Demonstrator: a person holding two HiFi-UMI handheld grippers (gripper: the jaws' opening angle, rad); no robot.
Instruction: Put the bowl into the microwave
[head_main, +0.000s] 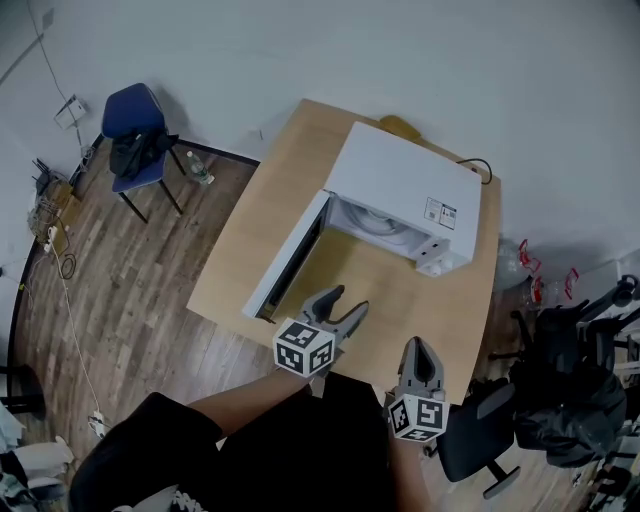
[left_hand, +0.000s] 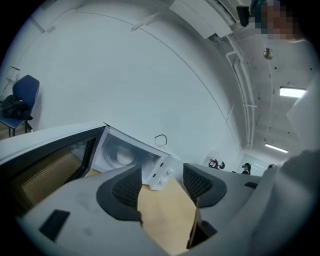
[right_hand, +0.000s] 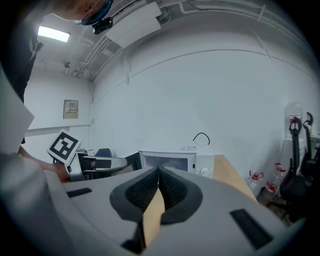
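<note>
Closest in, the right hand-held gripper (head_main: 418, 346) hovers at the counter's (head_main: 425, 300) front edge, jaws pressed together on nothing. Just left of it, the left hand-held gripper (head_main: 347, 303) has its jaws spread wide, empty too, pointing toward the microwave (head_main: 400, 180). Farther back, the microwave door (head_main: 290, 255) stands swung open to the left, and there's the white bowl (left_hand: 123, 158), sitting inside the cavity.

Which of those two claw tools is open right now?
The left gripper: its jaws stand apart, with nothing between them. The right gripper has its jaws pressed together.
</note>
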